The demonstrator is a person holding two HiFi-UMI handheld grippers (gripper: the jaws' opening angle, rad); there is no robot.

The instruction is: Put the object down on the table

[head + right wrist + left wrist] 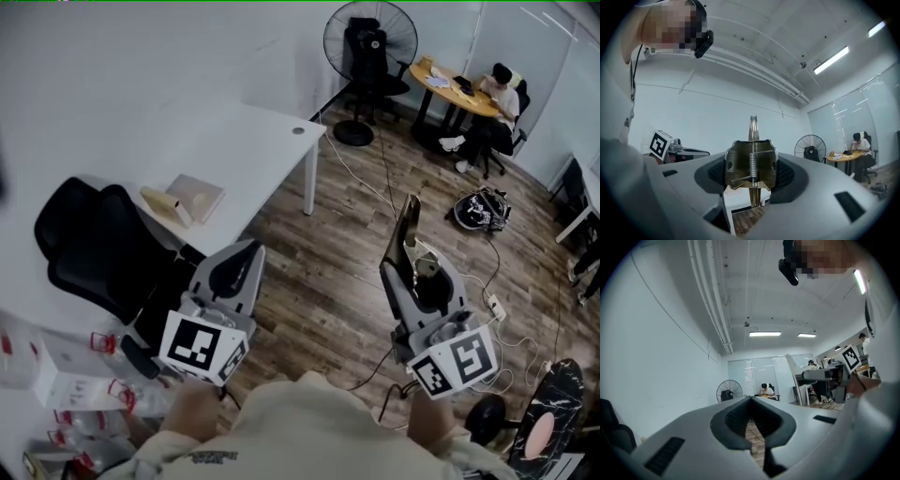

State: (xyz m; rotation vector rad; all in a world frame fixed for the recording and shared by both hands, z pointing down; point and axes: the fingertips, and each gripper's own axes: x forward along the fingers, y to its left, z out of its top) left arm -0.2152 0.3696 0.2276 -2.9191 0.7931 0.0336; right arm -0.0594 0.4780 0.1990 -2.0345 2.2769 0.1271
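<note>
Right gripper view shows your right tongs (751,180) gripping the brass spring clip (740,161) above the floor (328,281), well apart from the worktop (253,141), left tongs (750,404) closed and empty: carry it over the white surface, lower until seated, then release.

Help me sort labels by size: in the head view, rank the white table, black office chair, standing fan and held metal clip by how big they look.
1. white table
2. black office chair
3. standing fan, small-looking only because it stands far off
4. metal clip, near the camera yet smallest
</note>
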